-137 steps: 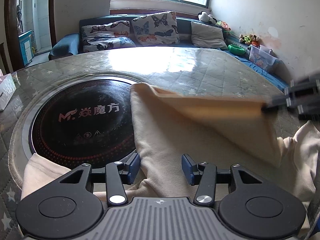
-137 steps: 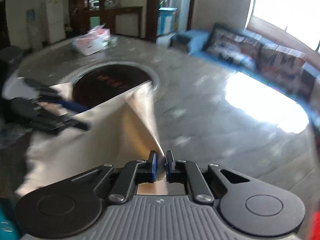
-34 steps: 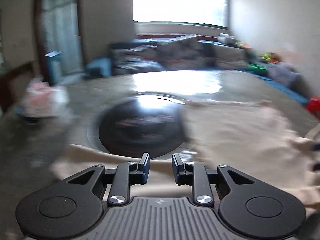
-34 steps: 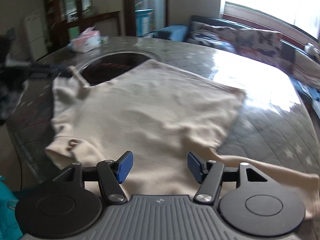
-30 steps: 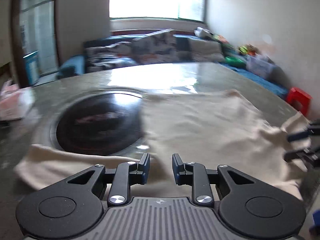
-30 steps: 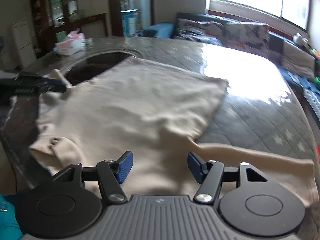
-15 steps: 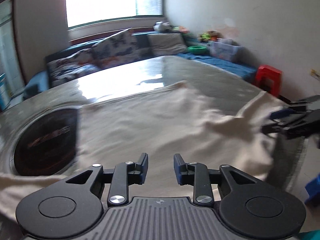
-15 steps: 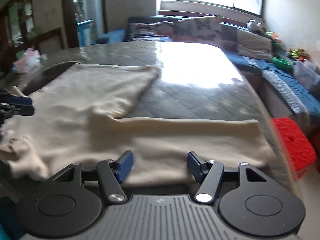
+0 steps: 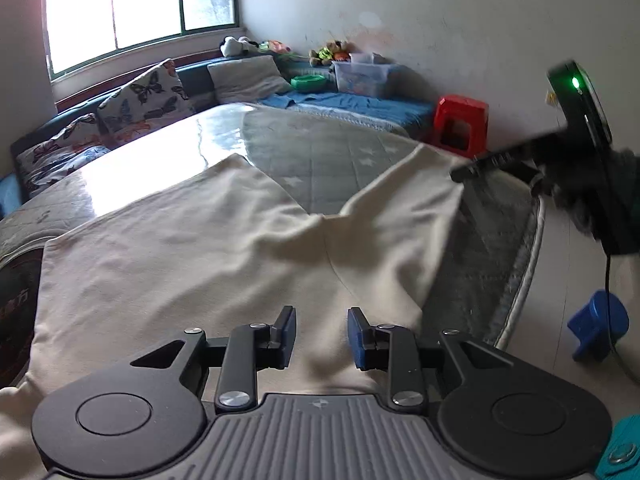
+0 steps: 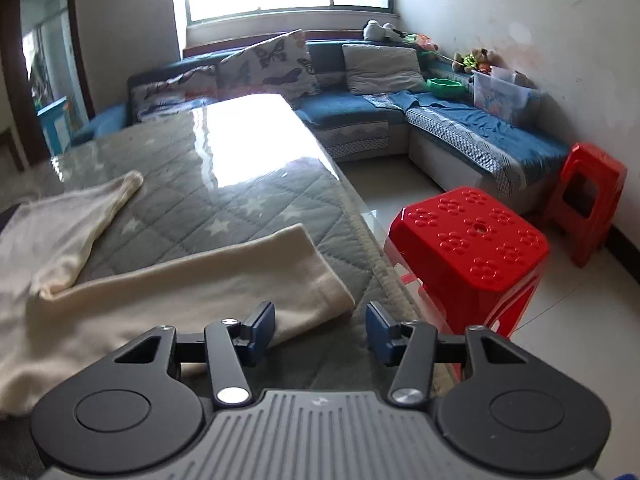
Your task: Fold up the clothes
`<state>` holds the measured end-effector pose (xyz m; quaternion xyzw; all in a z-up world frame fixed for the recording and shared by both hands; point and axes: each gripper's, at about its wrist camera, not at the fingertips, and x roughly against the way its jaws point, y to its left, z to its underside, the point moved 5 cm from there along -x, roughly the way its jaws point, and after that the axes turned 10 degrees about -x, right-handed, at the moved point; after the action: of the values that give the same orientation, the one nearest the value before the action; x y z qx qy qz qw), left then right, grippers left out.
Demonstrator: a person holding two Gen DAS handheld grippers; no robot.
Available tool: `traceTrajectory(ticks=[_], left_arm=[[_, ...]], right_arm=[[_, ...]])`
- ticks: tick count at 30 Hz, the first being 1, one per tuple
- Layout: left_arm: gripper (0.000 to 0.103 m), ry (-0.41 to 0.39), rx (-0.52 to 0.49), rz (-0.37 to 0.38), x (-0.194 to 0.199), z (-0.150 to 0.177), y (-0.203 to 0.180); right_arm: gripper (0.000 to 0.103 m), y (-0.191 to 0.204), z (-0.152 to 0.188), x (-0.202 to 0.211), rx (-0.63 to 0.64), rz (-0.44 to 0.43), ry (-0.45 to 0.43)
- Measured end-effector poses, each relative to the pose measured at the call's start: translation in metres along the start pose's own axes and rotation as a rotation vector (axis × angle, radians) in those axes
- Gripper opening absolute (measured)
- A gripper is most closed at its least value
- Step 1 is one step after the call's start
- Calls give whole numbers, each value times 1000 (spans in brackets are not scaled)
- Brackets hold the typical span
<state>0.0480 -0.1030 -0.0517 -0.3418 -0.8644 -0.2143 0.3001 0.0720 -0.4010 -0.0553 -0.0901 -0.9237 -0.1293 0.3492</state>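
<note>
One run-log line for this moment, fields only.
garment: cream top spread on table | left hand-held gripper: open, empty | right hand-held gripper: closing, empty, at sleeve end

The cream garment (image 9: 192,248) runs off the frame's left edge.

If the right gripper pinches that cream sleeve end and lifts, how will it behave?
The cream sleeve is probably floppy: the garment lies in soft wrinkles. It likely drags the body along, since they join. It may slide easily; the table cover looks glossy. The right gripper, jaws closing, pinches nothing yet.
</note>
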Motion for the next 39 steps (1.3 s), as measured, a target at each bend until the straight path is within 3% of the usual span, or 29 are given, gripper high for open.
traceTrajectory(ticks=[2,3,4,5,13,19,27,39], left_arm=[[31,7,1,-1,-1,1,-1],[31,4,4,-4,0,0,0],[31,0,7,-8,1,-1,1],[32,-3,10,-11,2,-2,3],[36,-31,20,4,-5,-14,3],[41,-23,26,11,-16,-10,-2],[46,-63,78,-44,9,-7,20],[52,-88,230,-189,53,30,78]], right_arm=[[33,0,-1,-3,-6,-5,-10],[30,-1,-1,-3,-8,-7,-15],[16,-1,-2,-4,-10,-9,-20],[10,-2,-3,-3,-14,-12,-27],[8,-2,-17,30,-47,-47,-122],[8,6,-26,44,-24,-57,-145],[8,29,-40,67,2,-116,-185],[8,146,-55,118,231,-377,-218]])
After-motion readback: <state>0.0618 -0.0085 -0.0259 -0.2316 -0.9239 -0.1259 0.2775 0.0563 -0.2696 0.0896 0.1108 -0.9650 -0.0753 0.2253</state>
